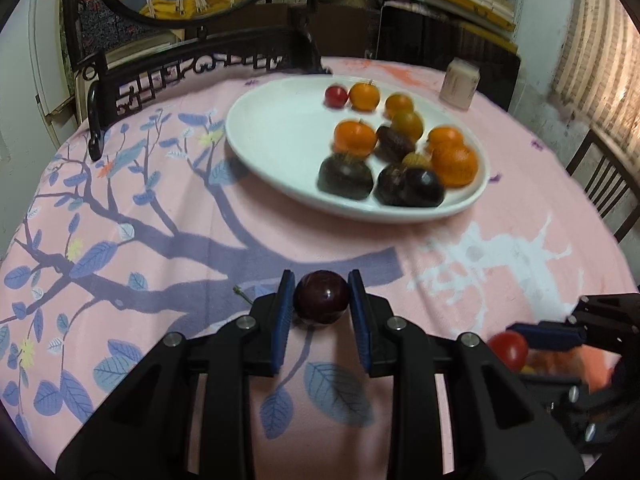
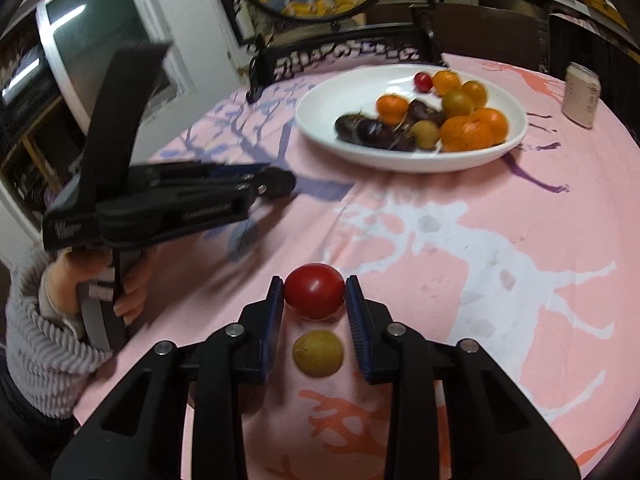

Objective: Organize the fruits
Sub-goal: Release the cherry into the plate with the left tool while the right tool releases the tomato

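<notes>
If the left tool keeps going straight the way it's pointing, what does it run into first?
The left tool is shut on the dark plum. Ahead lies bare pink tablecloth, then probably the near rim of the white plate, though its height above the table is unclear.

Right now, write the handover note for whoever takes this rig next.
Left gripper: shut on a dark plum, low over the pink tablecloth.
Right gripper: shut on a red cherry tomato, also near the cloth.
White oval plate: already holds tangerines, dark plums, a small red fruit and yellow-green ones, all towards its right side.
Yellow-green fruit: loose on the cloth, between the right gripper's fingers, behind the tomato.
Left to do: probably carry both held fruits to the plate, then fetch the loose one.
</notes>
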